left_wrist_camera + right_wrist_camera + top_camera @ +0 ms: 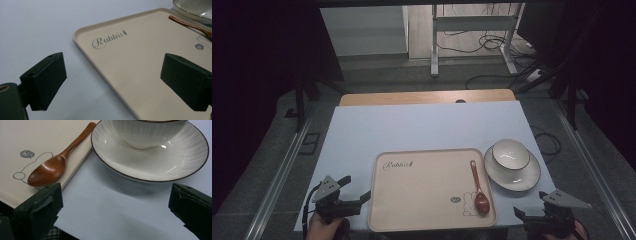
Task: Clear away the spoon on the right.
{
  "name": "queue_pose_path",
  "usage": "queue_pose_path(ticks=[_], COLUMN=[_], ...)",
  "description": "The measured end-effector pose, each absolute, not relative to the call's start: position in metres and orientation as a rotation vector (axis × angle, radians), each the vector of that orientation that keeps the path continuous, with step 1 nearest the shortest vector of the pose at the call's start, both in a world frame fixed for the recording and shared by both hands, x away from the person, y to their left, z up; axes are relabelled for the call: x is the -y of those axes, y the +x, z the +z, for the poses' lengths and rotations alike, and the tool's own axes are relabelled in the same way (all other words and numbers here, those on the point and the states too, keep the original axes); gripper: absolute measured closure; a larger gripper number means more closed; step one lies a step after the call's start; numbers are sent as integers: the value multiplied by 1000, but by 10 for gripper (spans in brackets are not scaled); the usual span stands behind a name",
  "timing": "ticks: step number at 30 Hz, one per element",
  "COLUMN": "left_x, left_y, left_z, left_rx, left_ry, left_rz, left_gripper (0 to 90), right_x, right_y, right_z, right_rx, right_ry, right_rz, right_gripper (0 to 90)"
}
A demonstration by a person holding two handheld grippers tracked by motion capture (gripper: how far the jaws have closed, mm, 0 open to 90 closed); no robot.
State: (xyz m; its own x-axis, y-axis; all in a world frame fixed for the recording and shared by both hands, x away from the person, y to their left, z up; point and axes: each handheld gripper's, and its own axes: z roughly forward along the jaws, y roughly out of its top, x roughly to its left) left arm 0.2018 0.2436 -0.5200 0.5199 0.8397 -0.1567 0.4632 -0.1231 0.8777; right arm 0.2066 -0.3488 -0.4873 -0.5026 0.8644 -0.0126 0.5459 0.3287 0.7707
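A beige tray (427, 192) printed "Rabbit" lies at the near middle of the table. On its right side rests a brown wooden spoon (478, 189), bowl end toward me. Just right of the tray, a white bowl (510, 153) stands on a white dark-rimmed plate (526, 182). My left gripper (355, 189) is open at the tray's left edge; its view has the tray's (140, 62) rim between the jaws. My right gripper (532, 205) is open near the front edge, below the plate. Its view shows the spoon (50, 168), plate (150, 165) and bowl (147, 132) ahead.
A pale sheet (422, 127) covers the table, with a strip of bare wood (427, 97) along the far edge. Beyond the table are a desk frame (472, 30) and cables on the floor. Dark curtains stand at both sides.
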Motion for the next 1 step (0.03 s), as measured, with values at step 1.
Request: queue_pose_path(ticks=[1], left_x=[-244], left_y=[202], left_z=[-520], left_rx=[-1094], left_ry=[1763], left_rz=[470], left_gripper=[62], right_x=[349], right_y=[207], right_z=[-487], right_rx=[-2180], right_ry=[1245], right_rz=[1013], right_gripper=[0])
